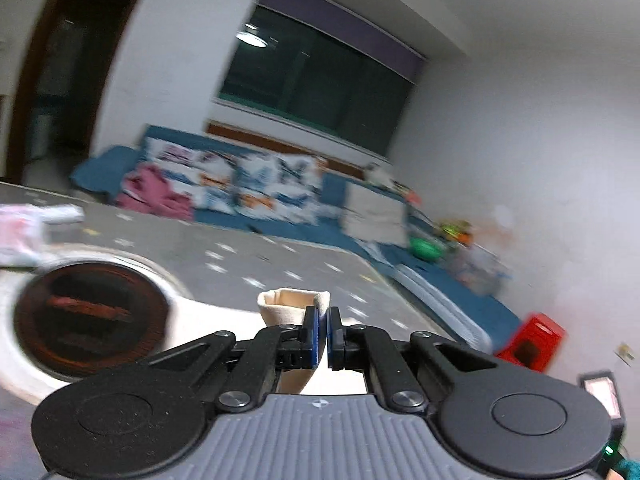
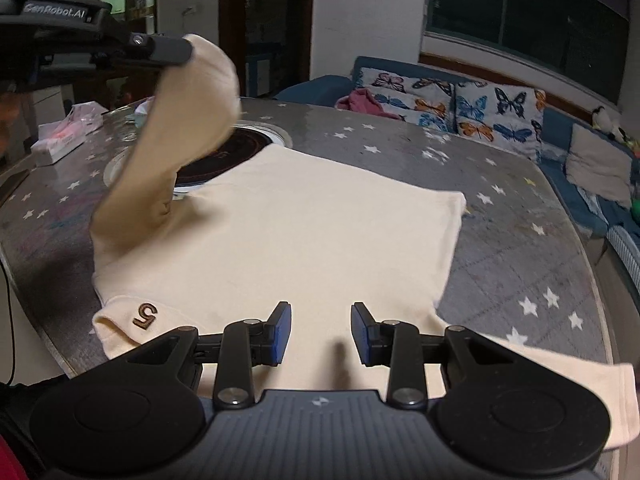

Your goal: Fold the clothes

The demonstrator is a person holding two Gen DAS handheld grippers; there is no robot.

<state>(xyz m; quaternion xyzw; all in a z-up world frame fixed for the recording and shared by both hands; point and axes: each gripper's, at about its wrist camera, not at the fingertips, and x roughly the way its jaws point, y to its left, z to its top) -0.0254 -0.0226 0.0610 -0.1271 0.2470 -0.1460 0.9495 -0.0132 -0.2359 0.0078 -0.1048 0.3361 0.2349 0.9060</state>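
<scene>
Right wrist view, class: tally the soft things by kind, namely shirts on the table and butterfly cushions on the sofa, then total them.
Cream cotton T-shirt on the table: 1
White butterfly-print cushions: 2
Total: 3

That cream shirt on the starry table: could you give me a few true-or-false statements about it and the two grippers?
1. The left gripper holds part of the cream shirt lifted off the table. True.
2. The right gripper is clamped on the shirt. False: it is open, holding nothing.
3. The shirt bears a brown "5". True.
4. The shirt is folded into a small square. False: it mostly lies spread flat.
</scene>
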